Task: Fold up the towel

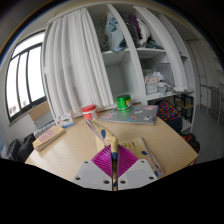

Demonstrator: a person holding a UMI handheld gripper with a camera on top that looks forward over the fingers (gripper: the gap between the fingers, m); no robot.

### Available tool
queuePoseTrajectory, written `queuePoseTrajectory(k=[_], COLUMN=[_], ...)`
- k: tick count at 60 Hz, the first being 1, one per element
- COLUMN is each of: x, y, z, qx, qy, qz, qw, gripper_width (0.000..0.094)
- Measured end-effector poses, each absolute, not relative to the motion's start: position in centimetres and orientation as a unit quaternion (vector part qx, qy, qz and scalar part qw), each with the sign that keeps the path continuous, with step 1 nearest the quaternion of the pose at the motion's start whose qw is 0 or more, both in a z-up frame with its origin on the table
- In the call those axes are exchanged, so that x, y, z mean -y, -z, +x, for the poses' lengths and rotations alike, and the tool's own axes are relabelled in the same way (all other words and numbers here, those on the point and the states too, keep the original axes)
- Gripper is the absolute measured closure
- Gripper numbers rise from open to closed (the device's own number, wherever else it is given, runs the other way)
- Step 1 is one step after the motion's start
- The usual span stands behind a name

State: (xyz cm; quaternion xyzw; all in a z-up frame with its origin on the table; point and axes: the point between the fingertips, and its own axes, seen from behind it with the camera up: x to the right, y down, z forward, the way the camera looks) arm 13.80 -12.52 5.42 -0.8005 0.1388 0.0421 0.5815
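Note:
My gripper (114,170) is shut, and its two magenta pads (104,160) press together on a thin edge of the towel (113,150). The towel is cream cloth with small blue marks. It shows as a narrow strip that rises from between the pads and runs on just beyond the fingertips over the light wooden table (70,150). Most of the towel is hidden by the fingers.
Beyond the fingers on the table stand a red cup (88,111), a green object (123,102) and a pale tray (130,115). A cardboard box (45,135) lies at the table's left side. White curtains (75,60) and shelves (150,60) stand behind.

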Motion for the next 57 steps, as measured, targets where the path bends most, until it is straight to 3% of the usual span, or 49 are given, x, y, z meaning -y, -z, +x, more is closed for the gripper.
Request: queuePoseTrajectory(k=[10,17,20,26,28,57], x=[13.1,13.1,13.4,14.5,15.1,25.1], y=[0.1,-0.3,-0.5,-1.6,-2.0,-5.8], z=[19.7,19.7,19.4,19.7,20.2,22.5], qx=[-0.190,-0.188,-0.183,-0.163,-0.155,-0.131], qy=[-0.006,-0.034,-0.040,-0.029,-0.014,-0.053], qz=[-0.829,-0.828,-0.833,-0.837,-0.837,-0.820], qw=[0.526,0.527,0.520,0.521,0.525,0.554], gripper_width=[0.0893,0.0839,0.0697,0.0187,0.0118,0.0114])
